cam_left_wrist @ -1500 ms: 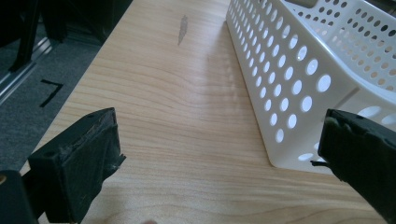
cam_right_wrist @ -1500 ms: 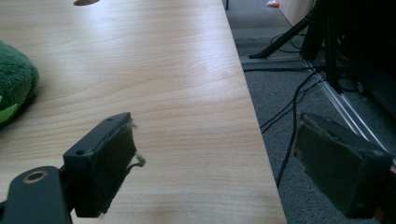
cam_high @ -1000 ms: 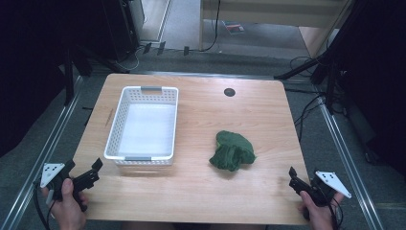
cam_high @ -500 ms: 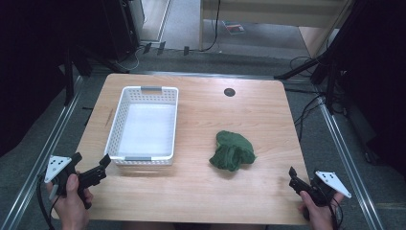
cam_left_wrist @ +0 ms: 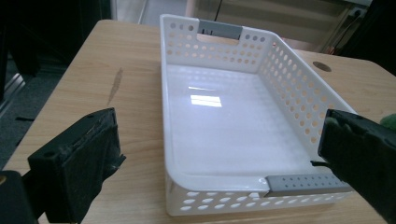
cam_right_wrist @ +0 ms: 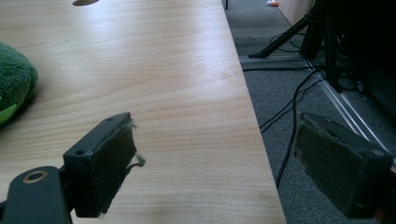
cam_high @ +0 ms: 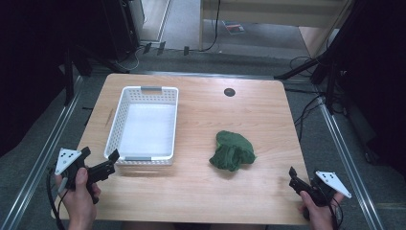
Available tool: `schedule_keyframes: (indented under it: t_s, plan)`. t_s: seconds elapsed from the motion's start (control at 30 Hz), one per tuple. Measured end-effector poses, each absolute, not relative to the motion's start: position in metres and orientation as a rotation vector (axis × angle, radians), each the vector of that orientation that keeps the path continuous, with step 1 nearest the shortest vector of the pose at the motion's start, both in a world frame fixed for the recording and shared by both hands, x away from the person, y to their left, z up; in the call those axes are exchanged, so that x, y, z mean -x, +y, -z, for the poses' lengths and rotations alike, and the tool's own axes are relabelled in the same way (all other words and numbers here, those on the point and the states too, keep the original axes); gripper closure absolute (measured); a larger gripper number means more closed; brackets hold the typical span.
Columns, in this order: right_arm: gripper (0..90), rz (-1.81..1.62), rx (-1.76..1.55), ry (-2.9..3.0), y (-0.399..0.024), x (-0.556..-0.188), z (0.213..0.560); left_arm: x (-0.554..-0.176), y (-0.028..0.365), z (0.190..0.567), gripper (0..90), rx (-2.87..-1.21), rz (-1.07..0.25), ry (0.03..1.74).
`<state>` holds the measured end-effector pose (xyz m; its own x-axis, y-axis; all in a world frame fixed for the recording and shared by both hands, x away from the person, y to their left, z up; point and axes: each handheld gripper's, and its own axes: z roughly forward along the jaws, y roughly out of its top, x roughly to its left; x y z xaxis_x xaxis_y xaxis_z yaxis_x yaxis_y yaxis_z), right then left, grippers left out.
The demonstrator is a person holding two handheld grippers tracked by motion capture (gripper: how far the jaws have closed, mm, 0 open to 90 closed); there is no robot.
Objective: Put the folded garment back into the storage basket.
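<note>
A white perforated basket [cam_high: 113,129] with grey handles lies empty on the left half of the wooden table [cam_high: 258,115]. A crumpled green plush item [cam_high: 232,151] rests right of centre. My left gripper [cam_high: 101,157] is open at the basket's near left corner. In the left gripper view the basket [cam_left_wrist: 289,79] sits between the wide-apart jaws of that gripper [cam_left_wrist: 224,140]. My right gripper [cam_high: 299,179] hovers open at the table's near right corner. Its own view shows the right gripper [cam_right_wrist: 219,154] straddling the table's right edge, with the green item [cam_right_wrist: 14,84] off to the left.
A dark round grommet hole [cam_high: 230,92] sits near the table's far edge. Cables [cam_high: 306,103] and stand legs cover the grey floor on the right. Metal rails [cam_high: 43,158] run along both sides of the table.
My left gripper has moved forward and to the right, up to the basket's near left corner. The right gripper and the green item have stayed put.
</note>
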<state>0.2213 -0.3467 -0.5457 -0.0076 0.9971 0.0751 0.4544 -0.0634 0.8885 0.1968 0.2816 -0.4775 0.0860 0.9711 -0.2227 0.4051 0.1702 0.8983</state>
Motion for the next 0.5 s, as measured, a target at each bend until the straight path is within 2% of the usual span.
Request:
schedule_keyframes:
  t_s: [0.5]
  plan:
    - [13.0, -1.027, -1.592, 1.536, -0.347, -0.221, 0.546, -0.219, 0.237, 0.474, 0.0, -1.464, -0.675, 1.427]
